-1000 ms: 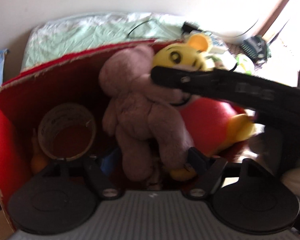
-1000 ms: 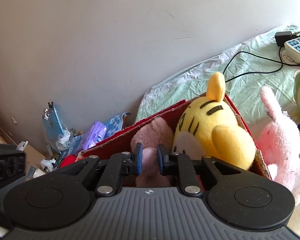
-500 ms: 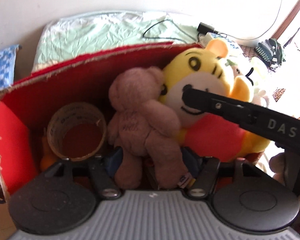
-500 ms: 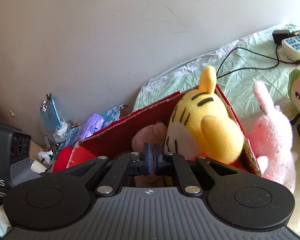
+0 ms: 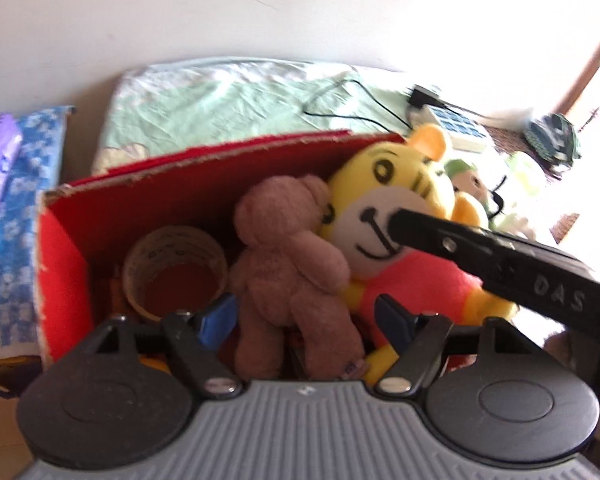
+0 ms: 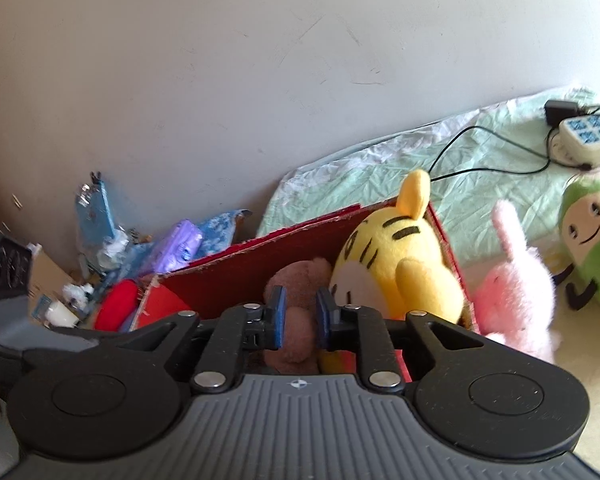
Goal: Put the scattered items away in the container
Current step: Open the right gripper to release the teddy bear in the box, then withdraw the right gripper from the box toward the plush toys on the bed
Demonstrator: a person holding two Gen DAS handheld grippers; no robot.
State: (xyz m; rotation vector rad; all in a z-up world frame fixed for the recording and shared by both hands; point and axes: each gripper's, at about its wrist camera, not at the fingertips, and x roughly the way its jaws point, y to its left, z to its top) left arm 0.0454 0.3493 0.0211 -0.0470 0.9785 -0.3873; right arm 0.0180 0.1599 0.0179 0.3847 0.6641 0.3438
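Where the brown bear (image 5: 292, 264) stands, box (image 5: 204, 160) floor is hidden.

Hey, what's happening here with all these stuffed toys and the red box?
A person with tongs in each hand is tidying toys into a red cardboard box. A brown teddy bear, a yellow tiger plush and a tape roll already sit inside. The left tongs are opening around the bear's legs without gripping it. The right tongs are opening above the box, holding nothing. A pink plush and a green plush still lie outside.
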